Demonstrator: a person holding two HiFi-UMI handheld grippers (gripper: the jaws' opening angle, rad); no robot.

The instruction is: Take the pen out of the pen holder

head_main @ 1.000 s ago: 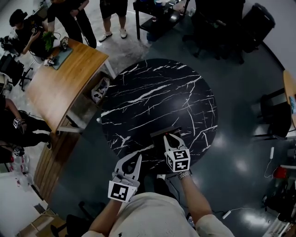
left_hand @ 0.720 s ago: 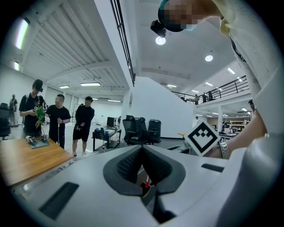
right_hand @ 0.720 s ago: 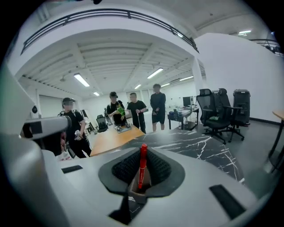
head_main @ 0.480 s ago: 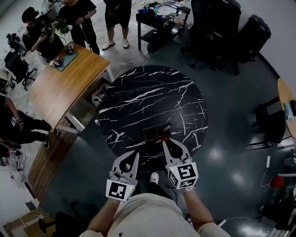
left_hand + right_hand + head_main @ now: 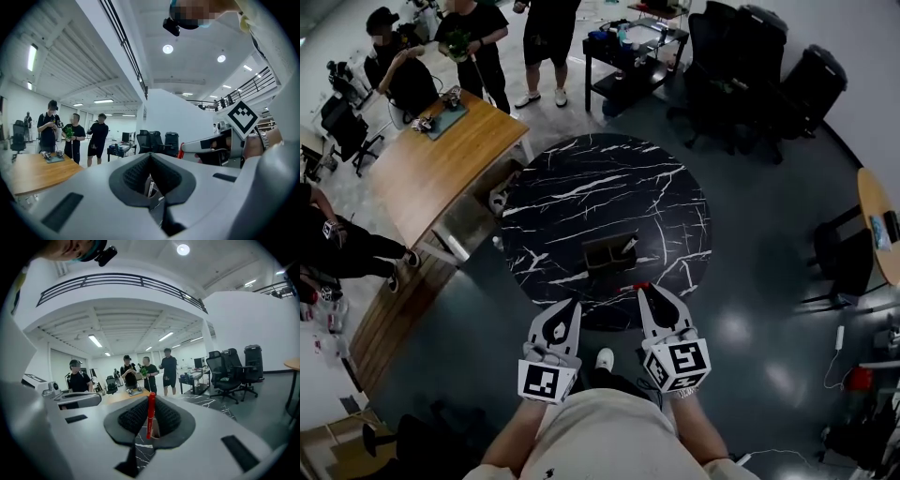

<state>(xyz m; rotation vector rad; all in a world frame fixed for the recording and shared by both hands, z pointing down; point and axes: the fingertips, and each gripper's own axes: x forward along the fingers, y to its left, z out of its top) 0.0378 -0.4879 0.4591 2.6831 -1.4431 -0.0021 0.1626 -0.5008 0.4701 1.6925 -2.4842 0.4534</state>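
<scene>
The slim red pen (image 5: 150,414) is pinched upright by the right gripper (image 5: 653,293), on the near side of the dark box-shaped pen holder (image 5: 609,253) and apart from it; the holder is placed on the round black marble table (image 5: 581,178); the left gripper (image 5: 565,307) is pressed together on nothing; the pen is judged light, stiff and smooth; a hold at mid-barrel is advised.

— What's your worktop (image 5: 581,178) made of?
— Black stone look, white veins, polished. Your right hand-held gripper (image 5: 150,425) has a matt, smooth pale-grey plastic shell; its pads (image 5: 130,417) are dark and ribbed. The pen (image 5: 150,411) is glossy red plastic. The floor (image 5: 750,309) shines dark and smooth.
</scene>
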